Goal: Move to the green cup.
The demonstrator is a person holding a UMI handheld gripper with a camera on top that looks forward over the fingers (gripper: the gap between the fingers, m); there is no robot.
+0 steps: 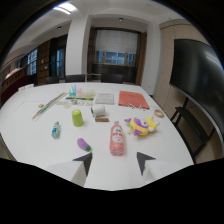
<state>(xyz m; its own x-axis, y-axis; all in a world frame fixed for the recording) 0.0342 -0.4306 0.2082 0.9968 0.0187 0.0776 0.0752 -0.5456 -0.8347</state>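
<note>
The white tabletop [30,107] fills most of the gripper view, and the task looks barely begun: the claw [114,162] hangs over the near edge, well apart from the cup [77,117].

Largest to smallest on the tabletop: an orange folder [133,99] lies at the far side, with a grey booklet [105,98] just beside it. A long stick [48,106] lies slantwise toward the far left. A red-pink bottle [117,138] lies on its side just ahead of the claw, roughly between the lines of the two fingers. A yellow and purple plush toy [141,125] sits just beside the bottle. The cup, green and upright, stands beyond the fingers and off to their left, with a white roll [98,110] near it on the far right side. A small bottle [56,130] stands left of the cup, and a purple toy [83,144] lies between the cup and the left finger. A tape ring [159,113] lies at the far right edge.

The claw is released, its two dark fingers [84,163] spread wide with nothing between them.

What is left, by my judgement, is nearly the whole approach: forward and leftward, passing the purple toy, until the cup stands just ahead of the fingers.
</note>
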